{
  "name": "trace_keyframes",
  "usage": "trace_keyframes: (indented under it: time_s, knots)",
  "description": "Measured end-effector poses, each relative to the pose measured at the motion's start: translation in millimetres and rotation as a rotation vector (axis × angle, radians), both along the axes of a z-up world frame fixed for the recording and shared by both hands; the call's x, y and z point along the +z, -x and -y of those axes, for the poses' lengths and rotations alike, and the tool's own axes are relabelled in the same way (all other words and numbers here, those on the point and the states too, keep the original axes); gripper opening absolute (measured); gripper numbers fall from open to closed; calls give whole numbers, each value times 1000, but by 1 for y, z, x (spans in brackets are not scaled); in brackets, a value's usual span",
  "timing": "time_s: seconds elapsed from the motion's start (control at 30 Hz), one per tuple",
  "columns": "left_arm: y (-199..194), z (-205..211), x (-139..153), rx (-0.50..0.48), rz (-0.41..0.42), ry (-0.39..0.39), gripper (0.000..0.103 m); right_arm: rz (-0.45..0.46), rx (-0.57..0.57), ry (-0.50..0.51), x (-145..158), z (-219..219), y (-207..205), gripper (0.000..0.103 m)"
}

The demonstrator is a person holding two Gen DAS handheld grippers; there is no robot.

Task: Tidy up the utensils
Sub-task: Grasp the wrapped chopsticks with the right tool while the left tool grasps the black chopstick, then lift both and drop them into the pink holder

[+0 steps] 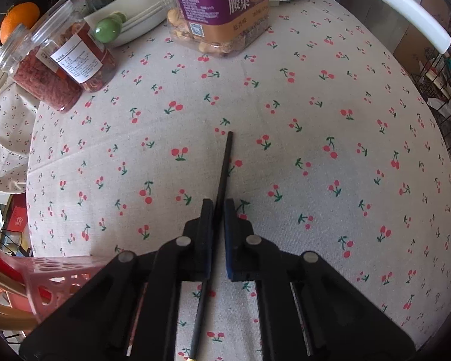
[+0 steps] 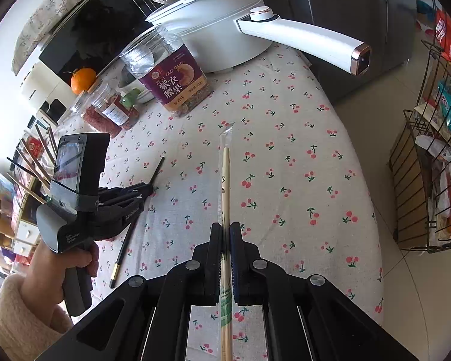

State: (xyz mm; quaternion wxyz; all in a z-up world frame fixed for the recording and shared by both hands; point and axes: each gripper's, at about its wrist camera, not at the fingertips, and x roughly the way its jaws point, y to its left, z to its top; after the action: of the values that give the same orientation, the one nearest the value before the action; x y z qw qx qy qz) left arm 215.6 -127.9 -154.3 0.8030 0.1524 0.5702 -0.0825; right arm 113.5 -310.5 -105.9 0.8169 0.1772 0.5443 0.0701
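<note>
A black chopstick (image 1: 225,162) lies on the cherry-print tablecloth (image 1: 315,120). My left gripper (image 1: 219,203) is shut on its middle, and the tip sticks out ahead. The right wrist view shows the same gripper (image 2: 148,189) in a person's hand (image 2: 60,267), low over the cloth, with the black chopstick (image 2: 123,246) running under it. My right gripper (image 2: 225,227) is shut on a pair of pale wooden chopsticks (image 2: 225,180) in a clear sleeve, held above the table and pointing away. A pink slotted basket (image 1: 60,273) stands at the table's near left edge.
At the back stand a cashew jar (image 2: 171,81), two jars of red dried goods (image 1: 60,69), a bowl with squash (image 1: 129,9), an orange (image 2: 82,79) and a white pot (image 2: 219,27) whose long handle (image 2: 303,42) overhangs the table. A wire rack (image 2: 421,180) stands right.
</note>
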Motion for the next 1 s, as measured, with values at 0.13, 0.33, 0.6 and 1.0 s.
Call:
trace_keyframes:
  time_s: [0.13,0.33,0.6,1.0]
  knots:
    - [16,2,1,-34,5,8,7,16,0,-1,4,0,2,5]
    - [58,4,32,-97,73,79,7,72,-1,-8,16,-3,6,5]
    - [121,-11,100,-198,252,196,6,188,-1,-48,46,-14,20,5]
    - [178,-83,182,-159,535,434,6,367,9,-89,86,-42,32,5]
